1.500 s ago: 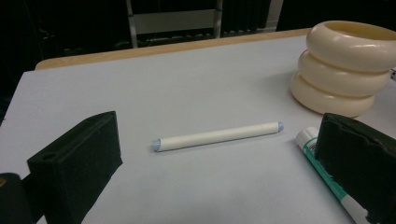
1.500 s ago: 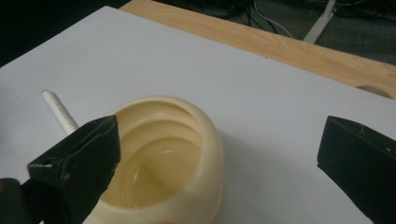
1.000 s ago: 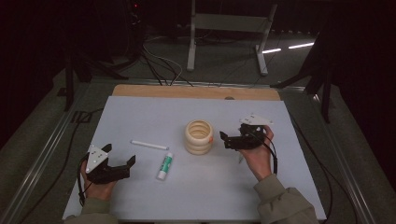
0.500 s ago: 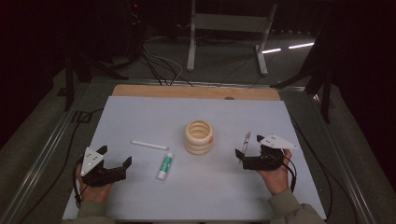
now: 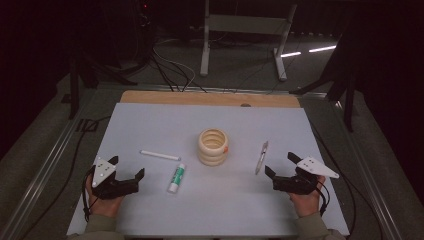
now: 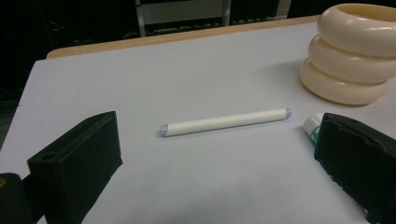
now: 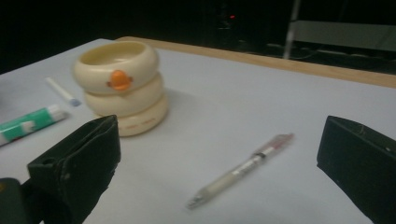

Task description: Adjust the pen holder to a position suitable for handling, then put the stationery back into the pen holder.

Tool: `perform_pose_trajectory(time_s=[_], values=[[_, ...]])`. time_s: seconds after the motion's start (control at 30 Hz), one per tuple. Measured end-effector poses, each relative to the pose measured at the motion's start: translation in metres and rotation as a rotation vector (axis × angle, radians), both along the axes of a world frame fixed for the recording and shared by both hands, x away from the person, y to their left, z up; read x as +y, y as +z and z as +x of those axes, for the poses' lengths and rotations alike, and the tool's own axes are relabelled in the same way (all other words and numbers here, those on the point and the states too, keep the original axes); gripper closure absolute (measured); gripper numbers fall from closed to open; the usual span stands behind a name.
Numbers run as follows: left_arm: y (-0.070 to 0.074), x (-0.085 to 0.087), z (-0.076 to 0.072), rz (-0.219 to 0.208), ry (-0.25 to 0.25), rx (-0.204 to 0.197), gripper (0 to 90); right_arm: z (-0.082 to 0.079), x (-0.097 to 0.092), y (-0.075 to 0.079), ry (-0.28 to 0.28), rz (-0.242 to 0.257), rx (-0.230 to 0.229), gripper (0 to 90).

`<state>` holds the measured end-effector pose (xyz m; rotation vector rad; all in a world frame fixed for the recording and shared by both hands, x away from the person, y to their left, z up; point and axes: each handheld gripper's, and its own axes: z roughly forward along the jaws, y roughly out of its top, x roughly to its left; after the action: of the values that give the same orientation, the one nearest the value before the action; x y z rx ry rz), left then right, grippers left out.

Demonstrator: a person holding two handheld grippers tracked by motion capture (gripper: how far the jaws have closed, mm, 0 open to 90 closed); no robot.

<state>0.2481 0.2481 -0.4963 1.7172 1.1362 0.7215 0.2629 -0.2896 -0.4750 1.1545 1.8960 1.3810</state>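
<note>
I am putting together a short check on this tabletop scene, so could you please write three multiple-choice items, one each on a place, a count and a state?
1. Where does the pen lie?
A. inside the ring holder
B. on the mat between the ring holder and the right tongs
C. beside the left tongs

2. How many stacked rings form the holder?
A. one
B. three
C. five

3. How do the left tongs stand?
A. open, holding nothing
B. shut on the white stick
C. shut on the tube

Answers: 1 B, the high view shows the pen right of the holder; 2 B, three rings show in the left gripper view; 3 A, the white stick lies free between its jaws.
</note>
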Motion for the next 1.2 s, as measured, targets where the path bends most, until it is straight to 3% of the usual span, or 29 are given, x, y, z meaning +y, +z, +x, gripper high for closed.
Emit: perform_pose_trajectory(time_s=[0.27,0.73,1.2], values=[[0.002,-0.012,-0.001,0.016,-0.032,0.003,1.0,-0.002,-0.001,-0.006,-0.026,0.012,-0.005,0.0],[0.005,-0.019,0.0,-0.032,-0.046,0.005,1.0,-0.001,-0.002,-0.007,-0.042,0.018,-0.012,0.0],[0.004,-0.042,0.003,-0.017,-0.068,0.064,1.0,-0.002,-0.004,-0.008,-0.046,0.025,-0.015,0.0]])
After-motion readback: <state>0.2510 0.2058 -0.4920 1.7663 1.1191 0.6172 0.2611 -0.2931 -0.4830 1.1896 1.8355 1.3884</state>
